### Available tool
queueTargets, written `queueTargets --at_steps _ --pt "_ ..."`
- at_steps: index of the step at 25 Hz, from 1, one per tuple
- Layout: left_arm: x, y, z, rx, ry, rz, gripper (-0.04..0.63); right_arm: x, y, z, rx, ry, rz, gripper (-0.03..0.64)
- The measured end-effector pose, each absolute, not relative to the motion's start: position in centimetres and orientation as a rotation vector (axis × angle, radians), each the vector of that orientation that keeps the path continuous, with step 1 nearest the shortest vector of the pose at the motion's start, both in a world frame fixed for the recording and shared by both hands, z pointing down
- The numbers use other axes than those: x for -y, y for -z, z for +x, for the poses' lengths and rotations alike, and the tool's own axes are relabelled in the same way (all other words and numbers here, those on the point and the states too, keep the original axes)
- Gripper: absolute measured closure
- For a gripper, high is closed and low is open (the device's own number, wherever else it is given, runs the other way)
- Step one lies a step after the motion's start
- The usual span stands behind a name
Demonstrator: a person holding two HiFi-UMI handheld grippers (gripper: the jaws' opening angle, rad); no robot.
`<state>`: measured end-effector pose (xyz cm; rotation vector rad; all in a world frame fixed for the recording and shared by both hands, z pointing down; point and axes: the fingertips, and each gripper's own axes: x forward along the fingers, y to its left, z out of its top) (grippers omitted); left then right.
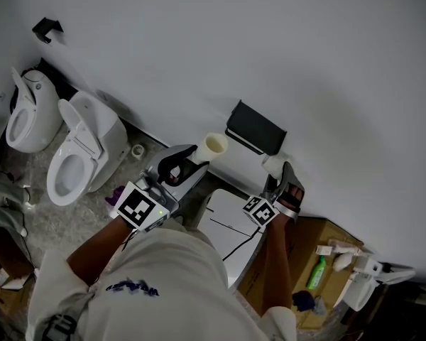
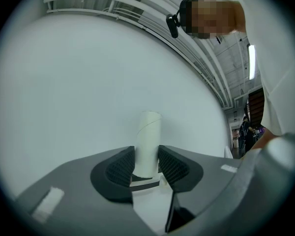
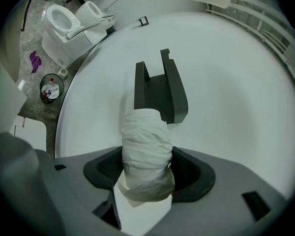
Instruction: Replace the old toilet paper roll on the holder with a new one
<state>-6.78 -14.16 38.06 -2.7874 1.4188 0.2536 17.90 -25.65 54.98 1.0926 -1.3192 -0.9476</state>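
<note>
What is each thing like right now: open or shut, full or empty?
left tool: shut on the cardboard tube.
cardboard tube: bare, no paper on it, off the holder.
right tool: shut on the paper roll.
paper roll: white paper on it, squeezed in the grip, not on the holder yet.
holder: empty, on the wall.
nearer toilet: lid up.
farther toilet: lid up.
</note>
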Motion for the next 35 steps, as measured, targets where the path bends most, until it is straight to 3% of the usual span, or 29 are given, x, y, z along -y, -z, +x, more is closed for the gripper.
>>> queueTargets --at_steps 35 --pt "13.0 -37.3 -8.3 -1.471 -0.311 -2.755 0.439 26.6 -55.7 13.4 1.327 1.016 1.031 0.321"
